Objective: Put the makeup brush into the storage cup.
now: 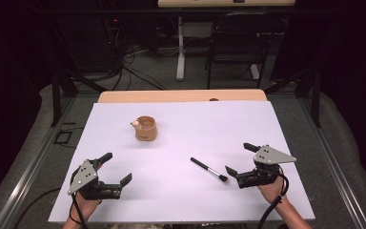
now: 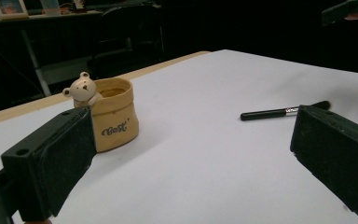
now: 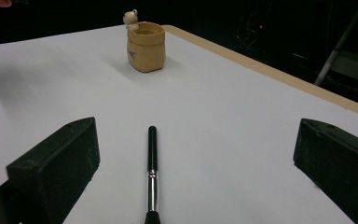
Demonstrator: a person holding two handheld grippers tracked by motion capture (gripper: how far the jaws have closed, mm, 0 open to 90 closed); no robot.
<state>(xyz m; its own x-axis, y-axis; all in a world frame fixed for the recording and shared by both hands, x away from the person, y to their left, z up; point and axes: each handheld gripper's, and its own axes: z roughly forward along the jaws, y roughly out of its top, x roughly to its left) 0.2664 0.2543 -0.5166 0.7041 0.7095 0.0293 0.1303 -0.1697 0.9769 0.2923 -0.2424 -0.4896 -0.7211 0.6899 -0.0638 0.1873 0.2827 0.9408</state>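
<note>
A tan sack-shaped cup with a small bear figure on its rim stands on the white table cover, left of centre. A black makeup brush with a silver ferrule lies flat at the front right. My right gripper is open just right of the brush's bristle end. In the right gripper view the brush lies between the wide jaws of that gripper, handle pointing toward the cup. My left gripper is open at the front left, holding nothing. Its view shows the cup and the brush ahead.
The wooden table edge shows beyond the white cover. A black chair and a white desk leg stand on the floor behind the table. Dark frame rails run along both sides.
</note>
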